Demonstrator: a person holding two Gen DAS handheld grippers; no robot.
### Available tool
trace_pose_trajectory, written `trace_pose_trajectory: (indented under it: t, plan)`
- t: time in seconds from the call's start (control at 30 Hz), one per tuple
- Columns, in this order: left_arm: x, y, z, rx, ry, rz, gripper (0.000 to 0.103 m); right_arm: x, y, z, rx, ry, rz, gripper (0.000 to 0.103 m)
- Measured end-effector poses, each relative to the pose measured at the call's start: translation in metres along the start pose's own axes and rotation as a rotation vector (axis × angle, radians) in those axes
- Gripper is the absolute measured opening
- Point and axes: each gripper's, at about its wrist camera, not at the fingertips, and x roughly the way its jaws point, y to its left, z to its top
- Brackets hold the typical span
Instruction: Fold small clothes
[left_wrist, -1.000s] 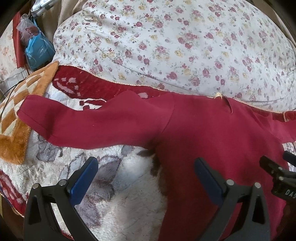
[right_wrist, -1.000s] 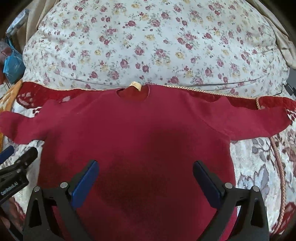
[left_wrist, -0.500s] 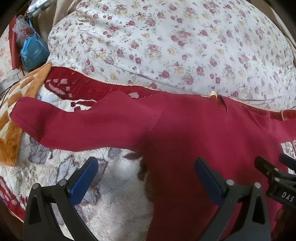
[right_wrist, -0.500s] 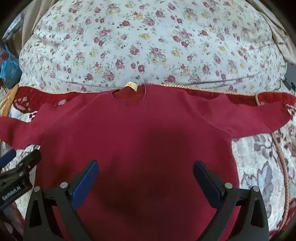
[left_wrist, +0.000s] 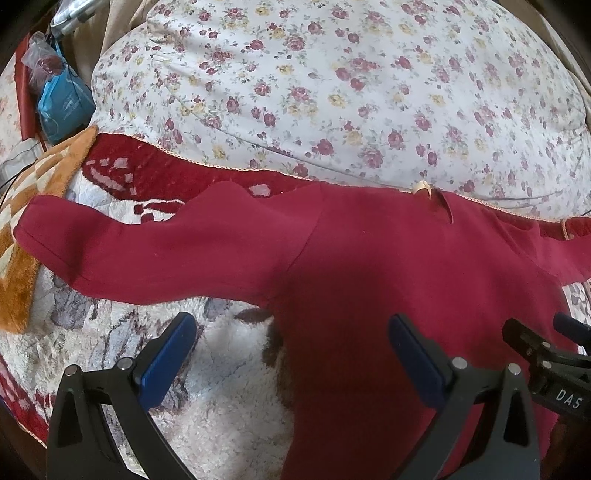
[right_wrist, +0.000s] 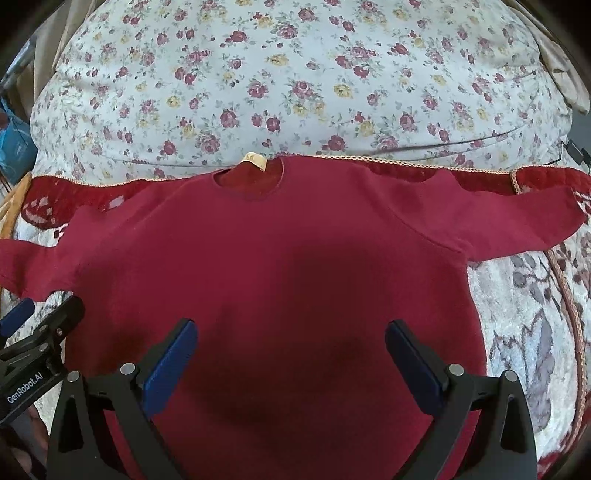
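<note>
While spread flat, sleeves out: red shirt (right_wrist: 280, 258); left gripper (left_wrist: 291, 354) and right gripper (right_wrist: 288, 354) gaping, empty; blue bag (left_wrist: 64, 107) contents unclear.

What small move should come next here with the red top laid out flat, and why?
Probably the left gripper should go down to the left sleeve and pinch it near the cuff, to fold it in across the body. The red top lies spread flat on the blanket, both sleeves out sideways, nothing folded yet. Both the left gripper and the right gripper are open and empty above it.
</note>
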Motion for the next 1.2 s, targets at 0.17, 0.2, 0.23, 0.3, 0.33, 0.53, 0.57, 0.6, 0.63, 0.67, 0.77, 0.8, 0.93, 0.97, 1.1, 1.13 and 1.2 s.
trace_pose_trajectory:
  t: [0.17, 0.2, 0.23, 0.3, 0.33, 0.53, 0.57, 0.6, 0.63, 0.67, 0.77, 0.8, 0.93, 0.97, 1.1, 1.13, 1.2]
  plan:
    - [0.001, 0.0, 0.001, 0.0, 0.001, 0.004, 0.103, 0.003, 0.006, 0.003, -0.026, 0.012, 0.009, 0.103]
    - [0.001, 0.0, 0.001, -0.002, 0.001, 0.006, 0.103, 0.004, 0.006, 0.003, -0.029, 0.016, 0.013, 0.103]
    - [0.002, 0.0, 0.002, -0.004, 0.001, 0.006, 0.103, 0.005, 0.007, 0.004, -0.032, 0.019, 0.014, 0.103]
    - [0.002, 0.001, 0.003, -0.009, -0.001, 0.009, 0.103, 0.005, 0.009, 0.005, -0.038, 0.019, 0.012, 0.103]
    - [0.002, 0.002, 0.004, -0.01, -0.002, 0.01, 0.103, 0.005, 0.009, 0.005, -0.04, 0.018, 0.011, 0.103]
    - [0.004, 0.003, 0.004, -0.015, 0.0, 0.012, 0.103, 0.005, 0.011, 0.007, -0.041, 0.018, 0.015, 0.103]
    - [0.004, 0.003, 0.004, -0.015, 0.0, 0.013, 0.103, 0.005, 0.011, 0.007, -0.043, 0.019, 0.015, 0.103]
    - [0.004, 0.003, 0.005, -0.015, 0.0, 0.014, 0.103, 0.006, 0.012, 0.007, -0.043, 0.021, 0.016, 0.103]
    - [0.004, 0.003, 0.004, -0.014, -0.001, 0.011, 0.103, 0.006, 0.012, 0.007, -0.042, 0.023, 0.017, 0.103]
    - [0.004, 0.003, 0.004, -0.014, -0.001, 0.011, 0.103, 0.007, 0.013, 0.007, -0.041, 0.025, 0.018, 0.103]
    - [0.004, 0.002, 0.005, -0.013, 0.001, 0.012, 0.103, 0.008, 0.013, 0.007, -0.038, 0.033, 0.025, 0.103]
    - [0.005, 0.002, 0.006, -0.012, 0.001, 0.013, 0.103, 0.008, 0.013, 0.007, -0.038, 0.035, 0.027, 0.103]
    - [0.005, 0.001, 0.006, -0.012, 0.001, 0.015, 0.103, 0.01, 0.013, 0.008, -0.045, 0.043, 0.024, 0.103]
    - [0.005, 0.001, 0.006, -0.013, 0.001, 0.016, 0.103, 0.01, 0.013, 0.008, -0.044, 0.043, 0.025, 0.103]
    - [0.006, 0.001, 0.007, -0.013, 0.002, 0.017, 0.103, 0.013, 0.014, 0.01, -0.039, 0.05, 0.038, 0.103]
    - [0.006, 0.002, 0.007, -0.013, 0.002, 0.018, 0.103, 0.014, 0.016, 0.011, -0.042, 0.053, 0.041, 0.103]
    - [0.007, 0.002, 0.008, -0.015, 0.002, 0.018, 0.103, 0.016, 0.019, 0.013, -0.055, 0.064, 0.047, 0.103]
